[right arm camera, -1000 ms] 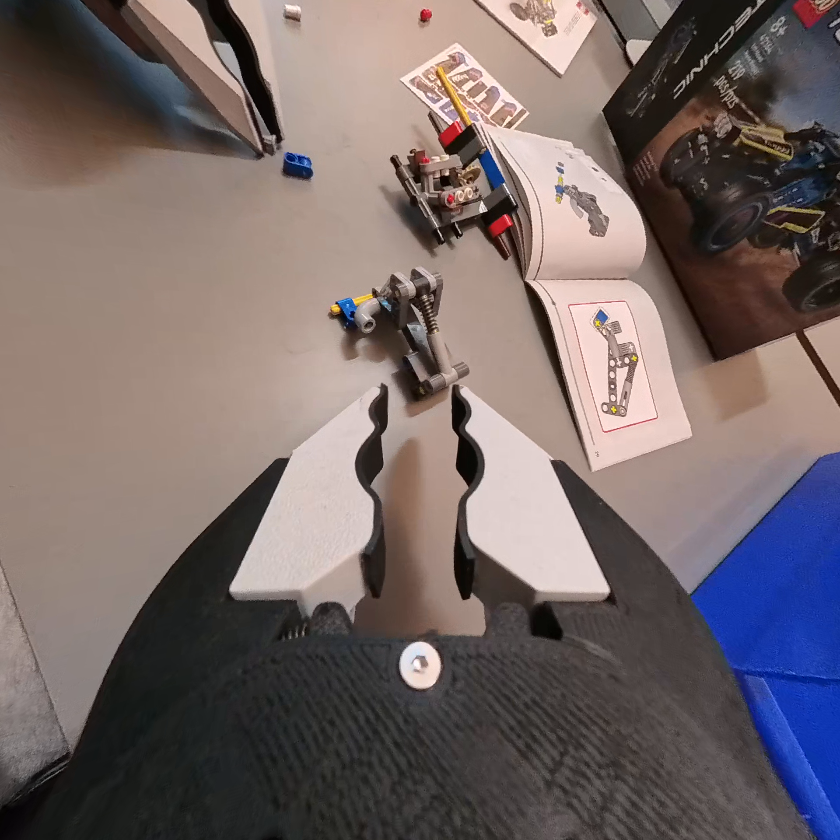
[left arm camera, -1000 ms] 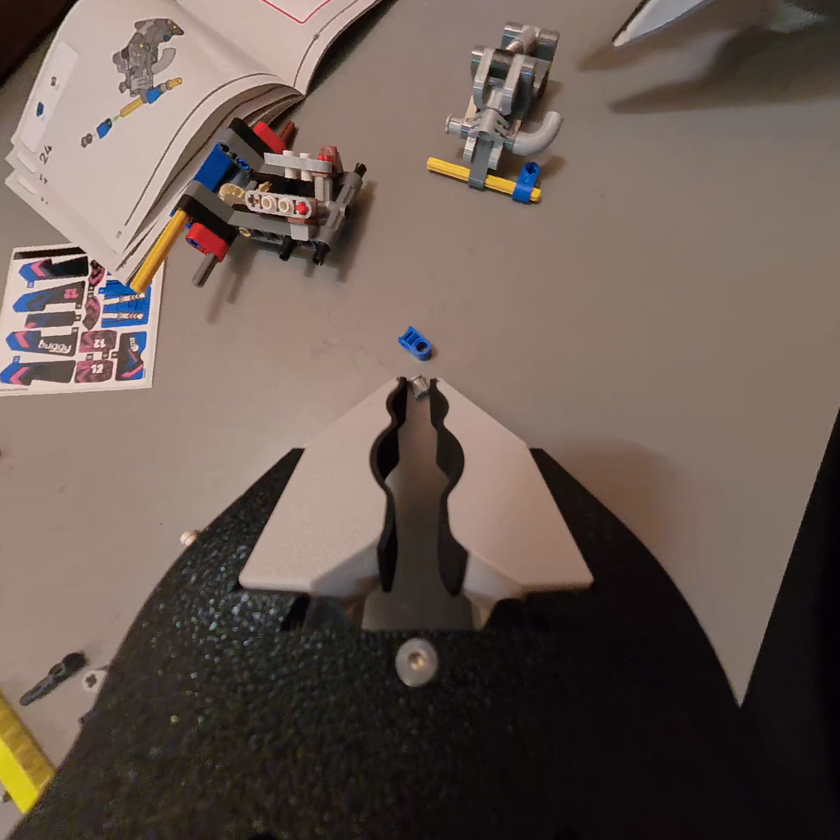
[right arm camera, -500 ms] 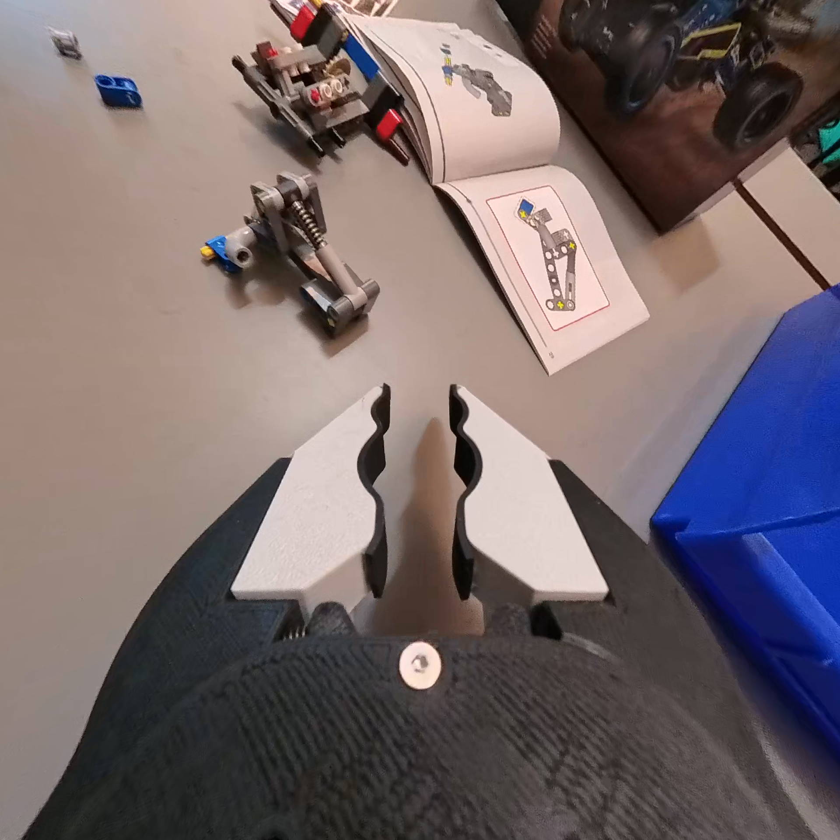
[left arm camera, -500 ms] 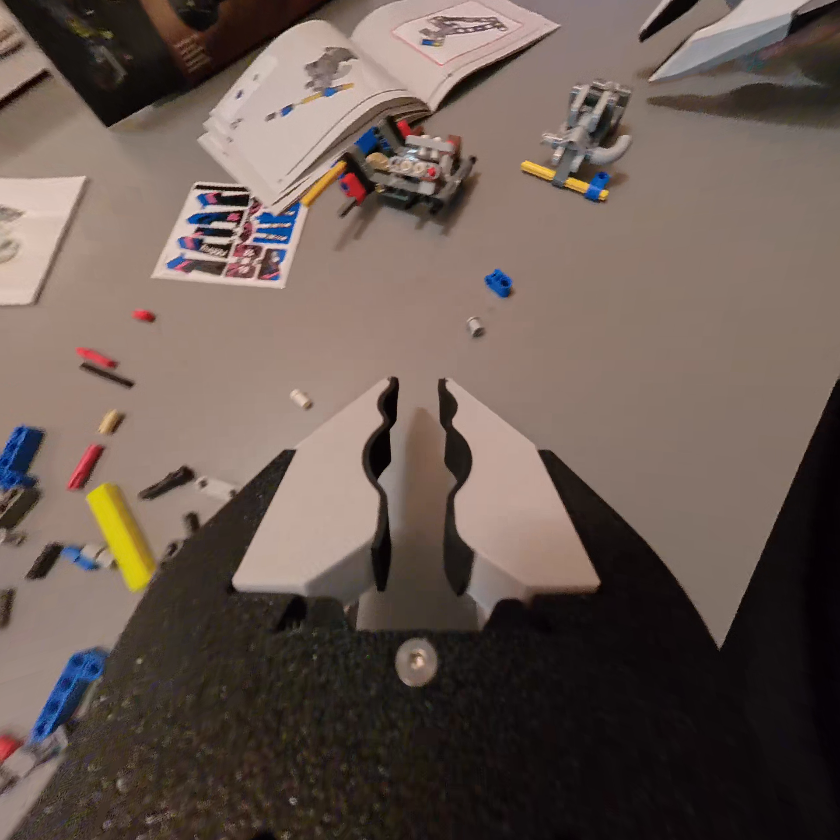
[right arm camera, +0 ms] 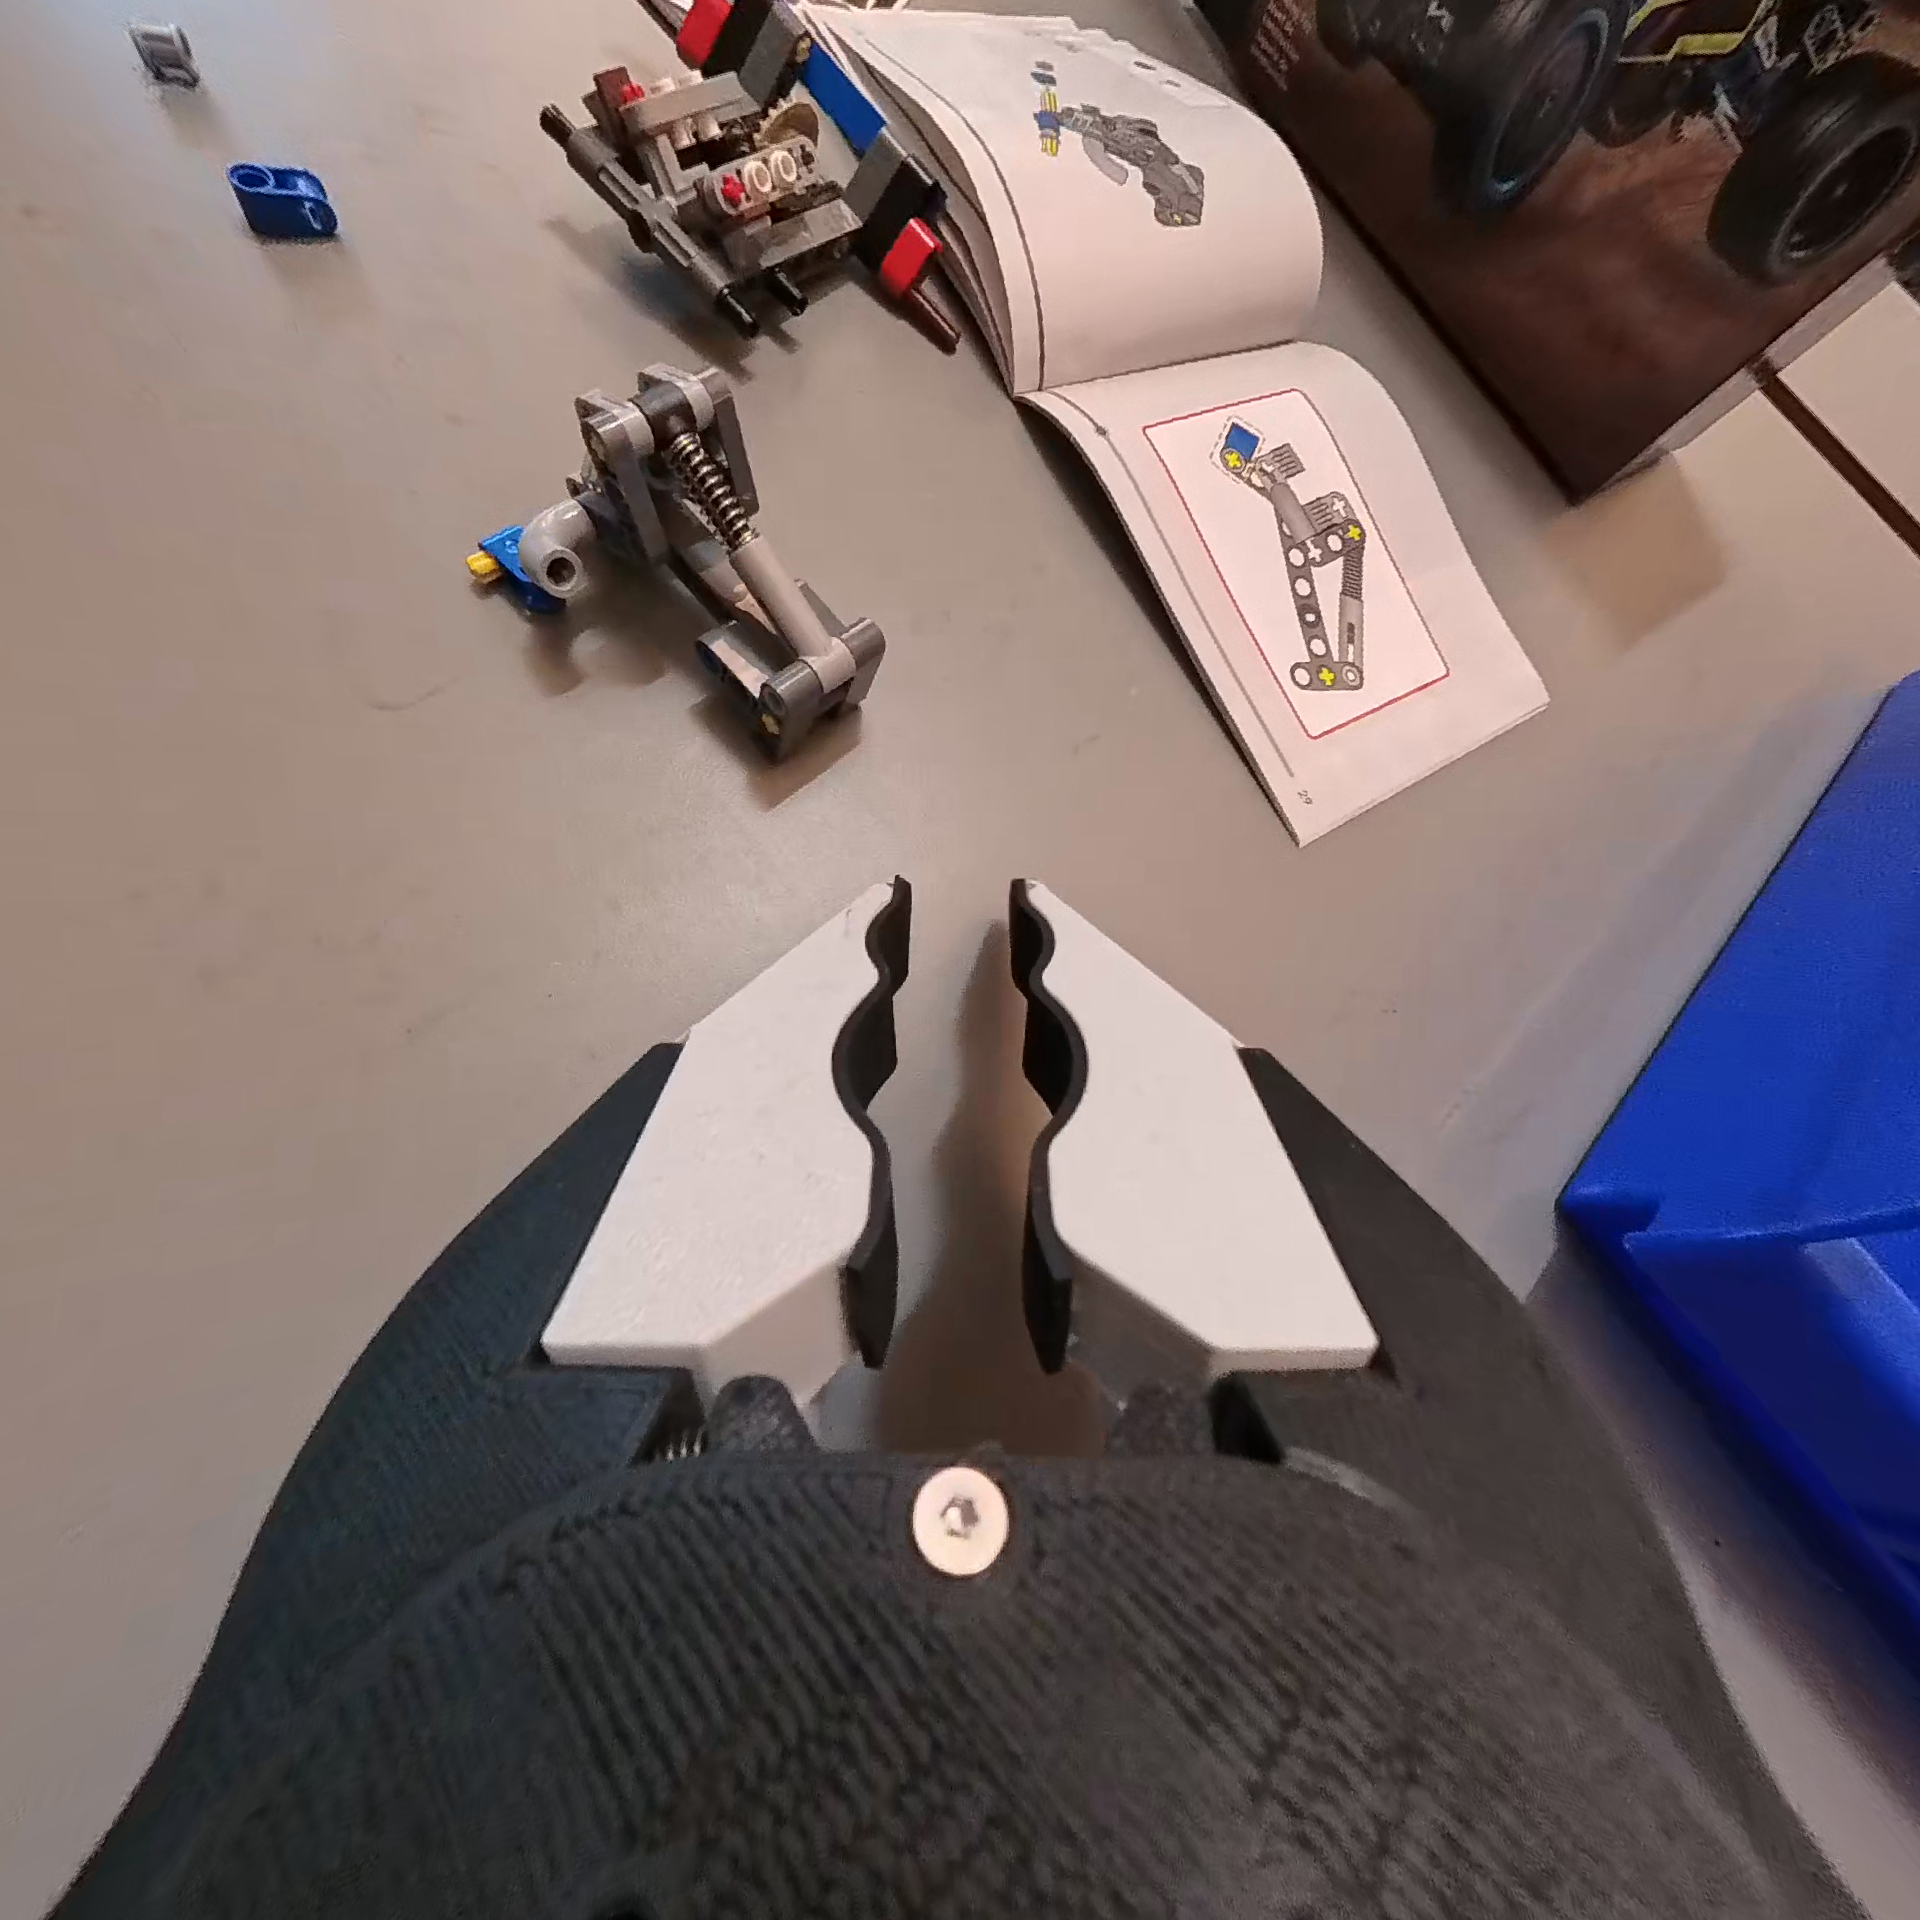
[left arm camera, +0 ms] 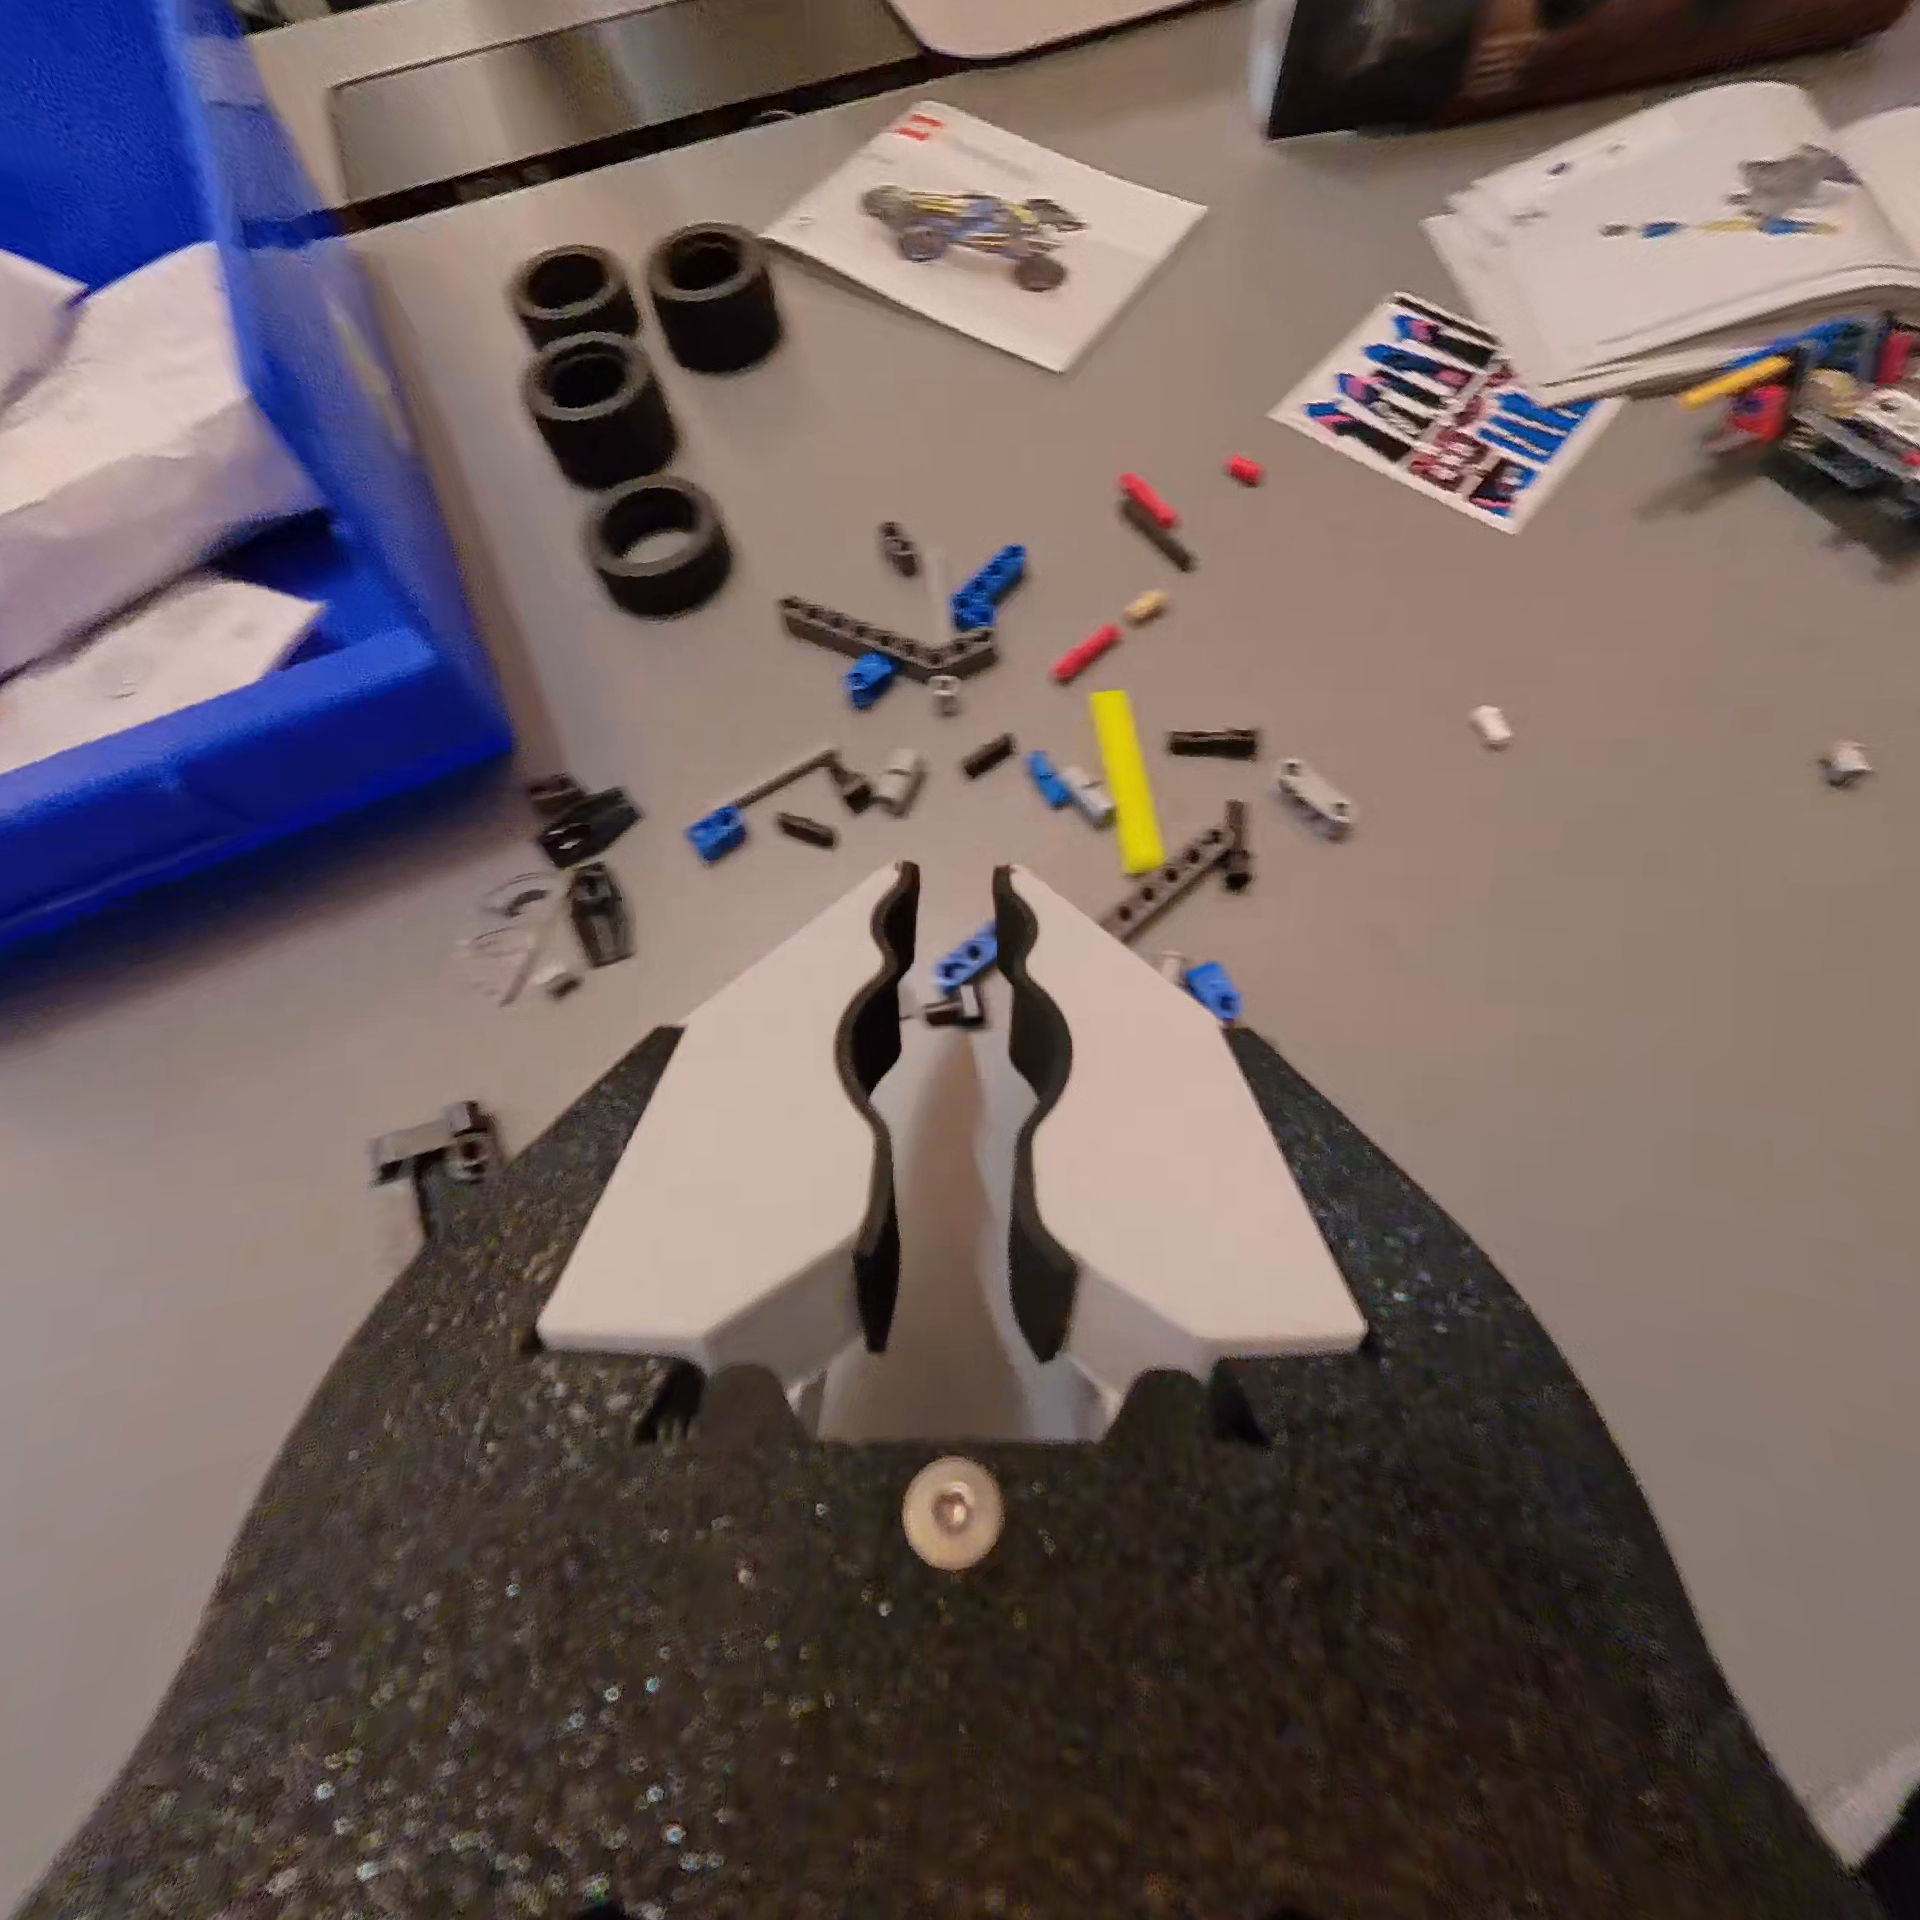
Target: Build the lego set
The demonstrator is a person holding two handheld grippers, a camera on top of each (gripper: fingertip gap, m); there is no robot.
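In the left wrist view my left gripper (left arm camera: pixel 951 881) is open and empty, hovering over a scatter of loose Lego pieces: a yellow beam (left arm camera: pixel 1124 779), red pins (left arm camera: pixel 1086 652), black beams (left arm camera: pixel 883 639) and blue connectors. A small blue piece (left arm camera: pixel 966 958) lies on the table, seen between the fingers. In the right wrist view my right gripper (right arm camera: pixel 958 899) is open and empty, a little short of the grey spring suspension assembly (right arm camera: pixel 707 551). The chassis assembly (right arm camera: pixel 748 177) sits beyond it against the open manual (right arm camera: pixel 1195 364).
Several black tyres (left arm camera: pixel 623 384) and a blue bin (left arm camera: pixel 260 644) with paper bags are at the left. A sticker sheet (left arm camera: pixel 1444 416), a closed booklet (left arm camera: pixel 987 244) and the set's box (right arm camera: pixel 1662 187) lie around. A loose blue connector (right arm camera: pixel 283 200) lies far left; another blue bin (right arm camera: pixel 1787 1195) is right. Tip to tip, the grippers are about 45 cm apart. The loose blue connector (right arm camera: pixel 283 200) is closer to my right gripper, around 20 cm from its tips; the left tips are 25 cm off.
My left gripper let go of a small grey piece, opened, and swung left to over the loose parts pile. My right gripper drew back from the suspension assembly and stayed open.
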